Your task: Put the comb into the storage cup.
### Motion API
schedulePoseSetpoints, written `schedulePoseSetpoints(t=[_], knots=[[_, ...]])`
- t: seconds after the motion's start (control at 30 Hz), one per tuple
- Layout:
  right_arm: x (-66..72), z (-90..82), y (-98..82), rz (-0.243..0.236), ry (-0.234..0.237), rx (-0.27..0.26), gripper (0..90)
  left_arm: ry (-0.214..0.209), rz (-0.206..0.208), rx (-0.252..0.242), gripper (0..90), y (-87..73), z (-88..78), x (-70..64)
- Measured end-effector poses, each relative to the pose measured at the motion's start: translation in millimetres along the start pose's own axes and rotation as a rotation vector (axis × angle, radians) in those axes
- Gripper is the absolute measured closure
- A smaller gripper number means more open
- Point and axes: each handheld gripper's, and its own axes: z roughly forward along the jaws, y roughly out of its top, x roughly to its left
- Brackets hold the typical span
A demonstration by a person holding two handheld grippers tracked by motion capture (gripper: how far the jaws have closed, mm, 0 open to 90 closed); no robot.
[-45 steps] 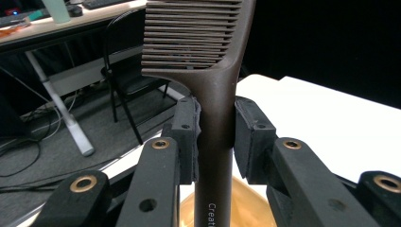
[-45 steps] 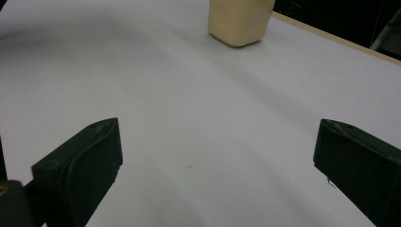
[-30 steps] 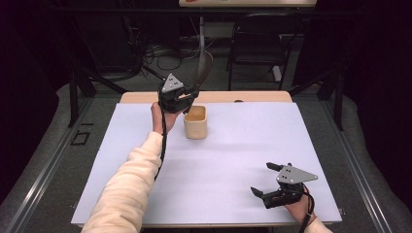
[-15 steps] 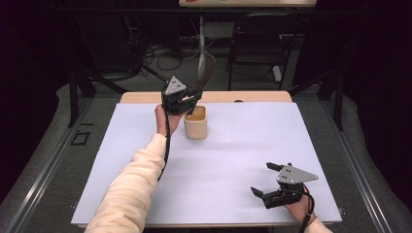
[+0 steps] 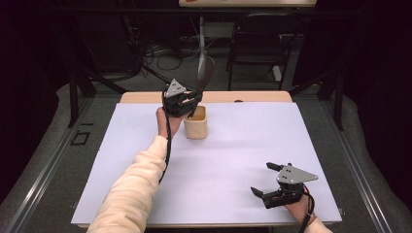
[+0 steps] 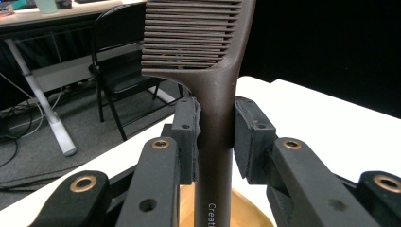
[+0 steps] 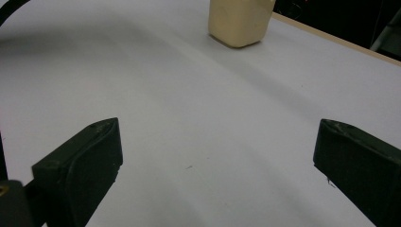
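At the far edge of the white tabletop [image 5: 233,160], left of its middle, the left tongs [image 5: 190,101] are clamped on the handle of a dark brown slotted spatula [image 6: 215,142]; its head stands upright above them and its lower end reaches down into a tan wooden holder [image 5: 196,127]; in the left gripper view the pads [image 6: 187,137] press the handle from both sides, with the holder's rim just beneath; the holder stands on the tabletop just beside the left hand [image 5: 164,121]. Near the tabletop's near right corner, well apart from the holder, the right tongs [image 5: 270,180] rest low over the bare surface; their jaws stand wide apart with nothing between them; the right gripper view looks across the tabletop to the holder.
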Motion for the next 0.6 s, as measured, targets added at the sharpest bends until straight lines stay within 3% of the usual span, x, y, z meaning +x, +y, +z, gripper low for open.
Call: schedulePoseSetpoints(t=[0.6], knots=[[0.2, -0.6, 0.3, -0.003, 0.001, -0.004, 1.8, -0.007, -0.017, 0.007, 72.2, -6.1, 2.8, 0.8]])
